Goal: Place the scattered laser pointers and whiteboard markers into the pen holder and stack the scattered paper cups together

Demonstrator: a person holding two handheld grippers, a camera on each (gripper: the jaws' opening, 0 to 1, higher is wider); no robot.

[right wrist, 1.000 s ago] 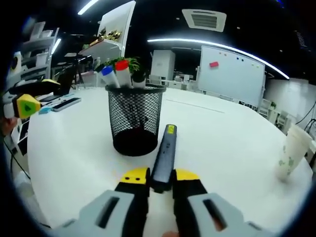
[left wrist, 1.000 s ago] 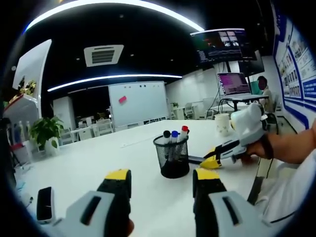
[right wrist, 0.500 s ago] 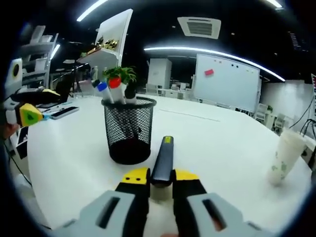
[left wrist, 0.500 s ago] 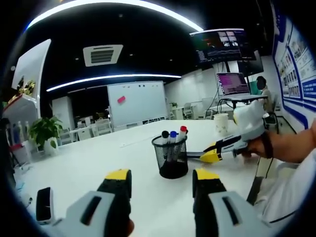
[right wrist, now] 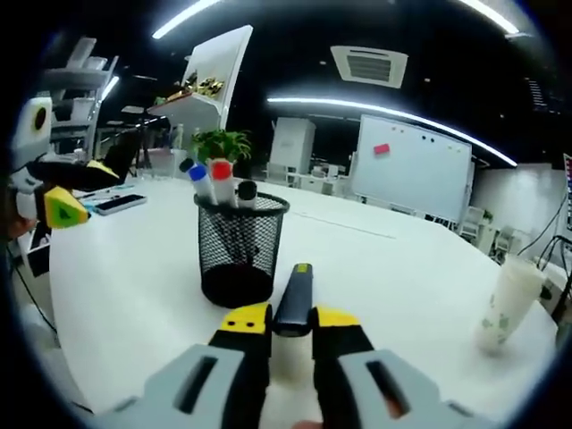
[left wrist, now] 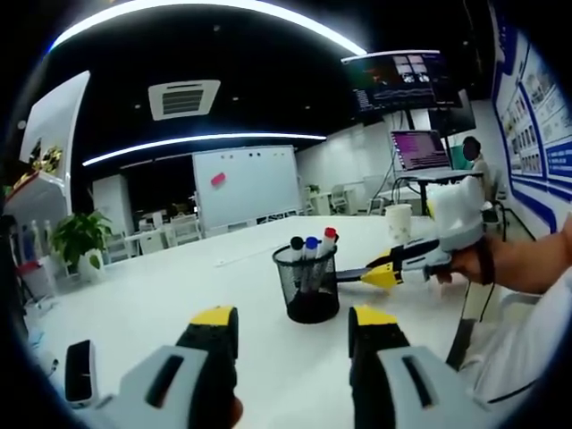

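A black mesh pen holder (left wrist: pixel 308 283) (right wrist: pixel 239 249) stands on the white table, holding three markers (left wrist: pixel 309 246) (right wrist: pixel 213 178) with black, blue and red caps. My right gripper (right wrist: pixel 290 320) is shut on a dark laser pointer (right wrist: pixel 294 296), held above the table just short of the holder. From the left gripper view, the right gripper (left wrist: pixel 380 275) hovers to the right of the holder with the pointer's tip near its rim. My left gripper (left wrist: pixel 290 323) is open, low over the table with nothing between its jaws. A stack of paper cups (left wrist: pixel 399 223) (right wrist: pixel 501 307) stands farther off.
A black and white device (left wrist: pixel 80 370) lies at the table's near left. The left gripper (right wrist: pixel 54 192) shows at the left edge of the right gripper view, with flat devices (right wrist: pixel 113 203) behind it. A whiteboard (left wrist: pixel 248 184), a plant (left wrist: pixel 80 236) and a seated person (left wrist: pixel 478 161) are beyond the table.
My right gripper has lifted the laser pointer off the table and carried it up toward the holder's rim. The left gripper has stayed put.
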